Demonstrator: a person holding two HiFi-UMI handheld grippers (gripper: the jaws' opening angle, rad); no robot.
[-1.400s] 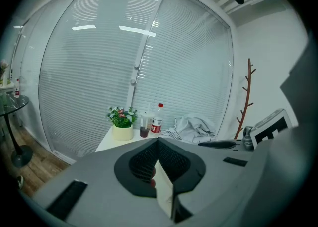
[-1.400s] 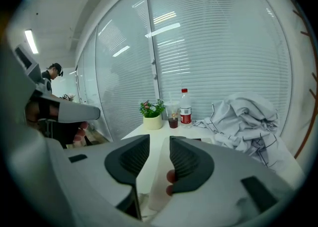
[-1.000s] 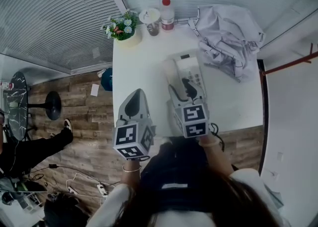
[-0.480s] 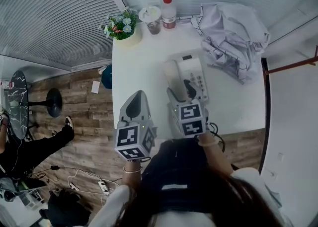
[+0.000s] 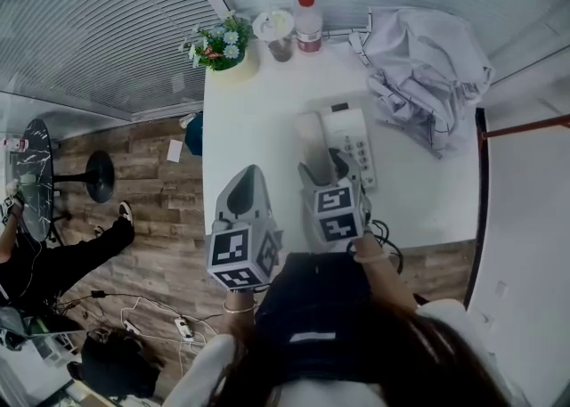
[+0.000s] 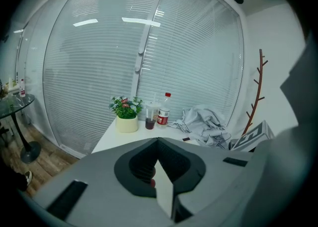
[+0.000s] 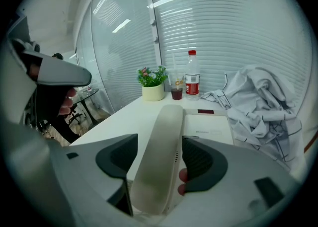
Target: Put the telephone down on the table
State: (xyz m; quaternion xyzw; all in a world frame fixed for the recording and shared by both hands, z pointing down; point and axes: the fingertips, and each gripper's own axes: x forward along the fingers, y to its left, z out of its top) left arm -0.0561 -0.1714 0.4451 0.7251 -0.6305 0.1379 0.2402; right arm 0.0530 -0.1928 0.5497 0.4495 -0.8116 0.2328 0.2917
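A beige telephone [image 5: 354, 136] sits on the white table [image 5: 258, 120], and its handset [image 5: 312, 140] lies along the left side of its base. My right gripper [image 5: 326, 165] reaches over the near end of the handset. In the right gripper view the handset [image 7: 160, 146] lies lengthwise between the jaws of my right gripper [image 7: 158, 140], beside the base [image 7: 208, 124]. Those jaws have just been opening; they stand wide, and the pads do not press on it. My left gripper [image 5: 247, 174] hangs left of the table's edge, shut and empty, as the left gripper view also shows for my left gripper [image 6: 158, 140].
At the table's far edge stand a potted plant [image 5: 219, 49], a cup with a dark drink [image 5: 277, 36] and a red-capped bottle [image 5: 308, 22]. A crumpled white garment [image 5: 427, 67] covers the far right corner. A dark cord [image 5: 385, 238] hangs off the near edge. A person's leg [image 5: 80, 258] stretches across the wooden floor.
My right gripper has sunk toward the table with the handset, and its jaws have spread apart around it. The left gripper has stayed about where it was.
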